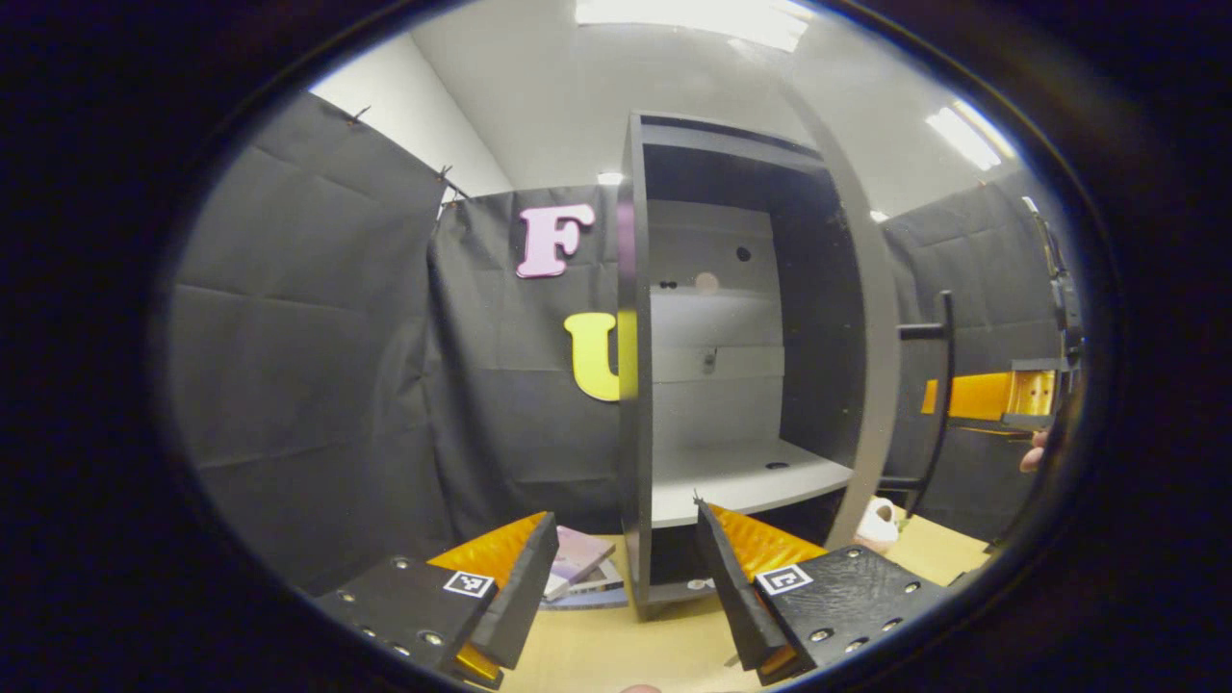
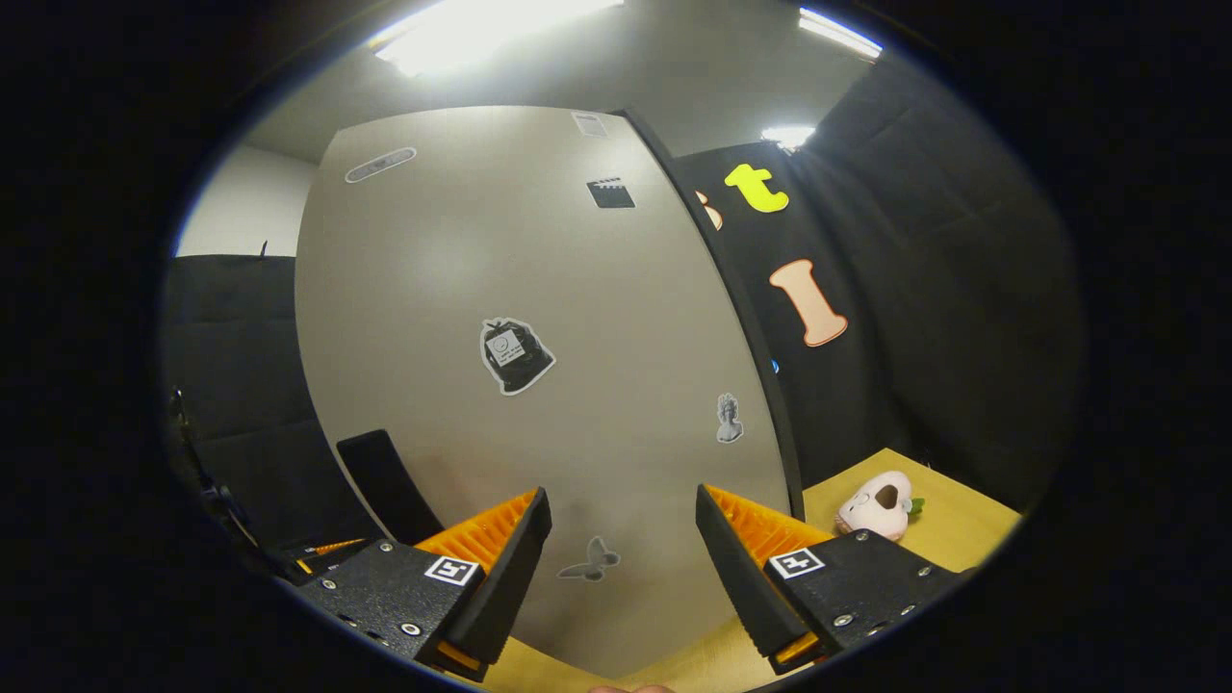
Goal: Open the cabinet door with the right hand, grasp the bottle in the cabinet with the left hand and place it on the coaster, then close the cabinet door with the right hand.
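Grey cabinet door swung wide, left claw gaping before shelf edge (bare), right claw gaping.

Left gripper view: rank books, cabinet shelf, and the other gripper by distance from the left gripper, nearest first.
1. Books: flat on the table just beyond the left gripper, by its left finger.
2. Cabinet shelf: ahead, inside the open cabinet, above the right finger.
3. Right gripper: far right, past the open door's edge, beyond the handle.
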A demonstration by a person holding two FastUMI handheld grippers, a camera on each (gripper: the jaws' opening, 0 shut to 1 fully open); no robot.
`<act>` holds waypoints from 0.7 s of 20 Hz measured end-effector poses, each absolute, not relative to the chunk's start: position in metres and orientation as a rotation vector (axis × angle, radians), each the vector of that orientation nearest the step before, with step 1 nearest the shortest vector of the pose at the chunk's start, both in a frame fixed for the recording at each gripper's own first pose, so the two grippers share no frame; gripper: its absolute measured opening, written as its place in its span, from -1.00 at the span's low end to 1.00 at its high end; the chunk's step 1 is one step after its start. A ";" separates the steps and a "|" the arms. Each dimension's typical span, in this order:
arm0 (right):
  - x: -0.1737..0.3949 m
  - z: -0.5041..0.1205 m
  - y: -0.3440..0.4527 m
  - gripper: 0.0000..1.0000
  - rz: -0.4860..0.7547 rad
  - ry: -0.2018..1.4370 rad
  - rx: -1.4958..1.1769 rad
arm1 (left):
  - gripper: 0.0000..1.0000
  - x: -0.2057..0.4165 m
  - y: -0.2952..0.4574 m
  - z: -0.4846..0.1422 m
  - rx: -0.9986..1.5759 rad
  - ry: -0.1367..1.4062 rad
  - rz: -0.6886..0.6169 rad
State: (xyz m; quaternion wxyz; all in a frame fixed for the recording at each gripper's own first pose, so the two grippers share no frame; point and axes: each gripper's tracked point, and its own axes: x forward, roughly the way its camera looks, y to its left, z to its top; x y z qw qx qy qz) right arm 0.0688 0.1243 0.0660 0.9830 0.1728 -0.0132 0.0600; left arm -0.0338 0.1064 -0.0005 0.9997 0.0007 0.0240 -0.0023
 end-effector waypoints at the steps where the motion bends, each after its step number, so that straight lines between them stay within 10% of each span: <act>1: 0.069 0.065 0.119 0.87 0.111 -0.019 0.335 | 0.65 -0.036 0.107 0.003 0.011 0.043 0.009; 14: 0.052 0.064 0.090 0.91 0.002 -0.095 0.074 | 0.65 -0.067 0.054 0.063 0.019 -0.078 0.186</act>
